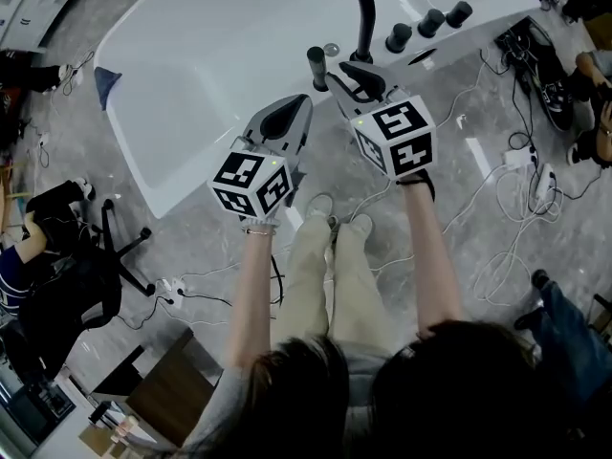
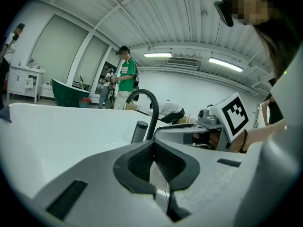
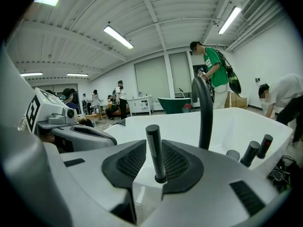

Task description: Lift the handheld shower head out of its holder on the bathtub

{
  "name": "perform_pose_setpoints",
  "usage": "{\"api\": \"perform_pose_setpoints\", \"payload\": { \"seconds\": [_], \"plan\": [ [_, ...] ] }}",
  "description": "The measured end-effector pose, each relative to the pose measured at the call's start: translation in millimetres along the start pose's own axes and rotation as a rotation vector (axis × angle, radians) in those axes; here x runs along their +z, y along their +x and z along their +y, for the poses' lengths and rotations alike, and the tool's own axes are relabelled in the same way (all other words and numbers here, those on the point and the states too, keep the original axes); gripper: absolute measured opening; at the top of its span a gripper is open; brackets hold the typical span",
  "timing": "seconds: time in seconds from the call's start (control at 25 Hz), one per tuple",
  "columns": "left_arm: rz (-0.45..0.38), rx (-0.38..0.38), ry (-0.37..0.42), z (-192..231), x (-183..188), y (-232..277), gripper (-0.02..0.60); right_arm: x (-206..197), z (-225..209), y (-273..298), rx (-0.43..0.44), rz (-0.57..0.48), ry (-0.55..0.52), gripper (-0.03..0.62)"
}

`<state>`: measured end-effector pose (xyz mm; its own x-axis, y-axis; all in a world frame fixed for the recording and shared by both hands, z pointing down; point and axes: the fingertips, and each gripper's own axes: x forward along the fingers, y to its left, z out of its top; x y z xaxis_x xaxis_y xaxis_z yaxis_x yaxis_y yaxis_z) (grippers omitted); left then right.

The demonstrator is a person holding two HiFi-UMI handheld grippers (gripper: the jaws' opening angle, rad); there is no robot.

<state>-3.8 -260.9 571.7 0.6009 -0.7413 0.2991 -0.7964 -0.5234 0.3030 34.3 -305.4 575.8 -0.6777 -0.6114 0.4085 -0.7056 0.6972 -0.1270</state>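
- The handheld shower head (image 3: 154,150) is a slim black stick, and I see it standing upright in its holder (image 3: 161,178) on the rim of the white bathtub (image 1: 210,55).
- My right tongs (image 3: 154,142) are partly spread. In the right gripper view the stick lines up in the gap between their ribbed pads (image 3: 132,161). Neither pad presses on it.
- In the head view the shower head (image 1: 316,67) stands just beyond the tips of the right tongs (image 1: 356,82), so I hold nothing there.
- My left tongs (image 2: 152,144) are closed tip to tip with nothing between them. They hover over the tub's near edge, just left of the right ones (image 1: 298,108).
- Just right of the stick, the curved black spout (image 3: 204,112) rises from the same rim, and a row of black knobs (image 1: 430,20) sits beyond it.
- A small round disc (image 1: 331,49) lies inside the tub near the stick.
- A blue cloth (image 1: 107,82) hangs at the tub's far left corner.
- White cables (image 1: 516,180) trail over the grey floor on the right, and a black office chair (image 1: 105,247) stands at the left.
- Across the room a person in a green shirt (image 3: 215,65) stands by a dark green tub (image 2: 68,92).
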Motion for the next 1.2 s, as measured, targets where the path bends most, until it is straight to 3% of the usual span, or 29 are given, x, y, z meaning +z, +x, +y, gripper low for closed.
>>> {"api": "perform_pose_setpoints", "payload": {
  "seconds": [0.6,1.2],
  "plan": [
    [0.041,0.014,-0.018,31.6,-28.3,12.7,0.006,-41.0,-2.5,49.9,0.027,0.077,0.022,0.176],
    [0.056,0.054,-0.053,61.6,-42.9,15.2,0.006,-60.1,-11.1,90.2,0.009,0.085,0.077,0.178]
  ]
}}
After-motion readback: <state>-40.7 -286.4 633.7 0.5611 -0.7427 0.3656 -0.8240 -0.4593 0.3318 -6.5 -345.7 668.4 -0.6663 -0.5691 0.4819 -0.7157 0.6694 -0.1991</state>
